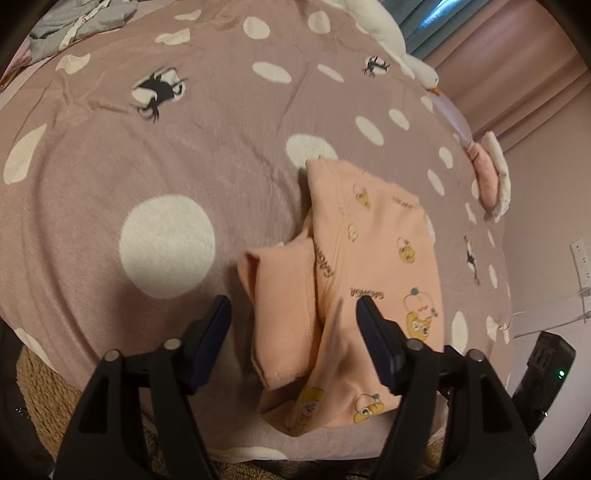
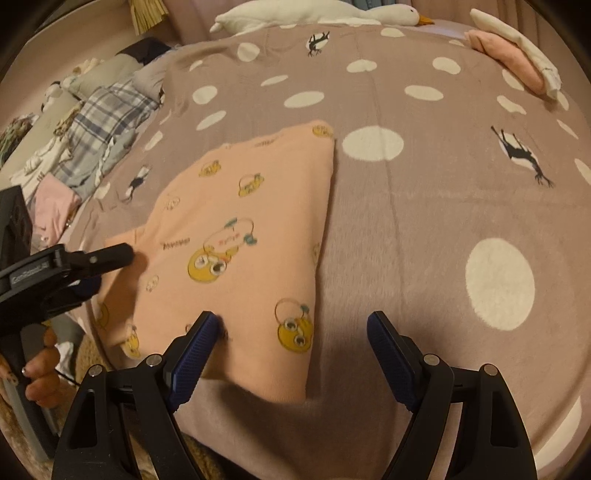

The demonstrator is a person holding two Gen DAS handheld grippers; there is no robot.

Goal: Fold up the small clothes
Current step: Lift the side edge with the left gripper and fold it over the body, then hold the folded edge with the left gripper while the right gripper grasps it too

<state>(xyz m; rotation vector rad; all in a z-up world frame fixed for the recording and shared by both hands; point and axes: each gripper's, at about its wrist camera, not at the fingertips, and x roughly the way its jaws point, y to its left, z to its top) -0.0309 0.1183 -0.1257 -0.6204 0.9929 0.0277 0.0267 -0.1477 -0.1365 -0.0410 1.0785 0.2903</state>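
A small peach garment (image 1: 373, 258) printed with yellow cartoon figures lies partly folded on the bed. In the left wrist view, one sleeve (image 1: 284, 295) is folded over onto its left side. My left gripper (image 1: 293, 315) hovers open over that sleeve, which sits between the fingers with neither pad pressing on it. In the right wrist view the garment (image 2: 243, 236) lies flat with a straight folded right edge. My right gripper (image 2: 293, 321) stands open above its near right corner, the left fingertip (image 2: 207, 325) over the cloth. The left gripper (image 2: 107, 271) shows at the garment's left edge.
The bed has a mauve blanket (image 2: 424, 206) with white dots. A white goose plush (image 2: 314, 13) lies along the far edge. Folded pink and white clothes (image 2: 517, 55) sit at the far right, and a pile of unfolded clothes (image 2: 96, 136) at the left. A hand (image 2: 40, 373) holds the left gripper's handle.
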